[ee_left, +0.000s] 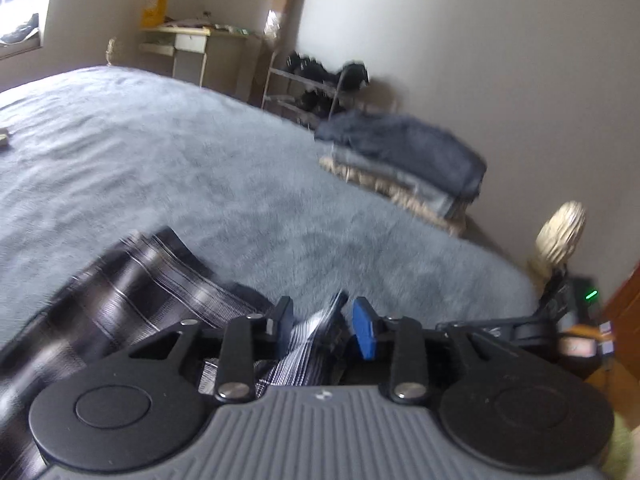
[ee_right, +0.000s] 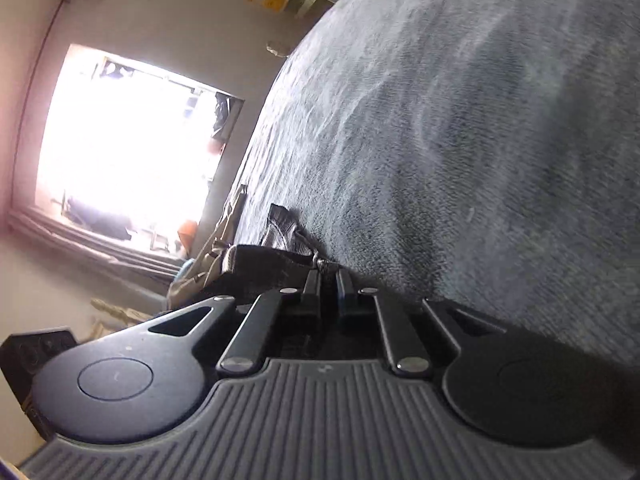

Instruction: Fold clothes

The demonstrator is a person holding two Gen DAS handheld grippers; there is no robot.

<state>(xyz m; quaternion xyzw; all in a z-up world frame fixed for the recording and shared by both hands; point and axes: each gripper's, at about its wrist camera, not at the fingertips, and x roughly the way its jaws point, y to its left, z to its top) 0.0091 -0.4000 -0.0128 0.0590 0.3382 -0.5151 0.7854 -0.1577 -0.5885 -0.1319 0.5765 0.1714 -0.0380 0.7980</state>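
Plaid garment (ee_left: pixel 132 292), thin black cloth with pale woven stripes, lies rumpled on the fuzzy grey blanket (ee_left: pixel 200 168), one striped fold loose between the parted blue-padded jaws of the left gripper (ee_left: pixel 324 330), while the right gripper (ee_right: pixel 329 280) pinches its dark edge (ee_right: pixel 280 256) nearly closed.

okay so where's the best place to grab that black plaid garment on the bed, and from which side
Take the plaid garment at the raised hem fold standing between the left gripper pads, coming in low from the bed's near edge. That fold already stands up off the blanket, whereas the rest lies flat.
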